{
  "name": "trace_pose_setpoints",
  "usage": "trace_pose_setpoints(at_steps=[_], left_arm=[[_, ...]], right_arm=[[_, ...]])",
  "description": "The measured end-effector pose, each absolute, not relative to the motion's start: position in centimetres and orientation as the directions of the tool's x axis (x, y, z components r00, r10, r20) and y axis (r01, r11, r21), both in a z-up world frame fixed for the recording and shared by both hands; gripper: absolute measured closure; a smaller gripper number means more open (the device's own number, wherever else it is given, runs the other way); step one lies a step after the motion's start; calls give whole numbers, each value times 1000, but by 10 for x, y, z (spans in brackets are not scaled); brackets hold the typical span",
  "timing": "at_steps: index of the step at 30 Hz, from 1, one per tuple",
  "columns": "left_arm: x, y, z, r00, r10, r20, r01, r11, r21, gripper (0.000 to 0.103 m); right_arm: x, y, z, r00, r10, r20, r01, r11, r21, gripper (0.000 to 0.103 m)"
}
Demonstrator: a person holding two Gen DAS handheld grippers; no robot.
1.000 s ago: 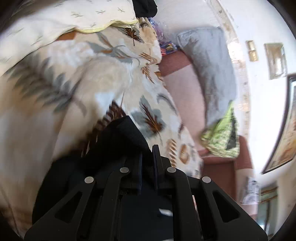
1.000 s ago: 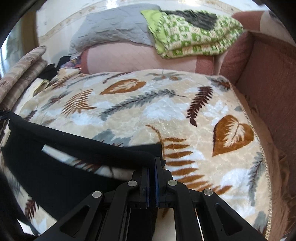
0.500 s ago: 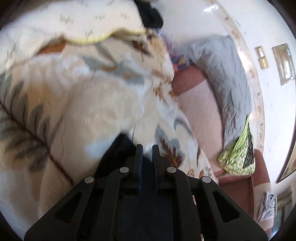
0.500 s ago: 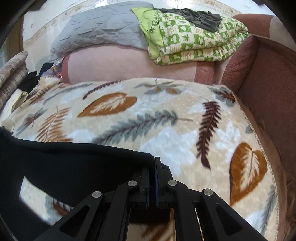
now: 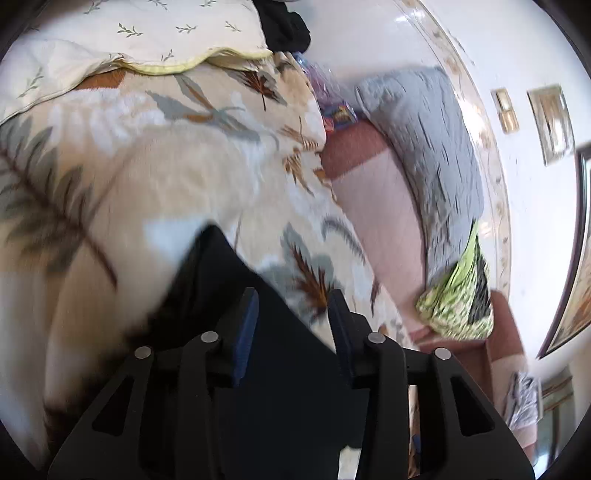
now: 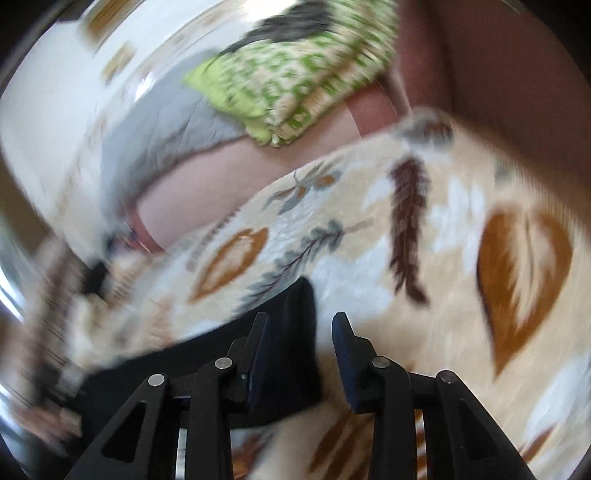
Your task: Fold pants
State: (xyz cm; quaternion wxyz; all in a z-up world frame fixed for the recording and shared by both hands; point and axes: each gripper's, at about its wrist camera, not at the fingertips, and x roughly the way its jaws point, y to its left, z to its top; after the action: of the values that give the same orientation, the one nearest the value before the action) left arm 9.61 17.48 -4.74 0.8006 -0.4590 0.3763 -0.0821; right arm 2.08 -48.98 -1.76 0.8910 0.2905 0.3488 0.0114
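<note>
The black pants (image 5: pixel 221 280) lie flat on the leaf-patterned blanket (image 5: pixel 147 166). In the left wrist view one corner of them points away from me, and my left gripper (image 5: pixel 291 299) stands open just above the cloth. In the right wrist view the pants (image 6: pixel 291 332) show another corner by the left finger, and my right gripper (image 6: pixel 301 325) is open over it. The right wrist view is blurred by motion. Neither gripper holds anything.
A cream pillow (image 5: pixel 129 33) lies at the blanket's far end. A grey quilt (image 5: pixel 436 147) and a green patterned folded blanket (image 6: pixel 295 70) rest on the reddish sofa back (image 5: pixel 380 206). The sofa arm (image 6: pixel 498 74) rises on the right.
Both grippers were shut on the pants' edge and carried it across the blanket; now both have opened and let the cloth go. The right camera has tilted.
</note>
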Motion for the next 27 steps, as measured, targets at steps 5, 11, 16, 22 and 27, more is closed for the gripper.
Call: trace_pose_setpoints(at_steps=[5,11,16,22,27], left_arm=[[66,141,-45,661,-571,-488,-197,495,-846,64],[61,113,-37,626,-595,-504,-186,514,-838,64],[64,108,-42,611,-593,-524,-203,522,-829,64],[56,129,-60,604,-594,-531,-273,472,-838,64],[50,140,-54,634,-569,-523,-268,473,-839,64]], right_arm=[[-7,-513,-44,761,443,-474,226,503,834,69],[3,-504,-62,704,466,-536,267,525,808,69],[17,-495,-57,674,412,-613,254,650,716,99],[-14,-484,-14,737,412,-535,112,706,699,99],[-42,-493,-25,717,414,-560,176,671,721,99]])
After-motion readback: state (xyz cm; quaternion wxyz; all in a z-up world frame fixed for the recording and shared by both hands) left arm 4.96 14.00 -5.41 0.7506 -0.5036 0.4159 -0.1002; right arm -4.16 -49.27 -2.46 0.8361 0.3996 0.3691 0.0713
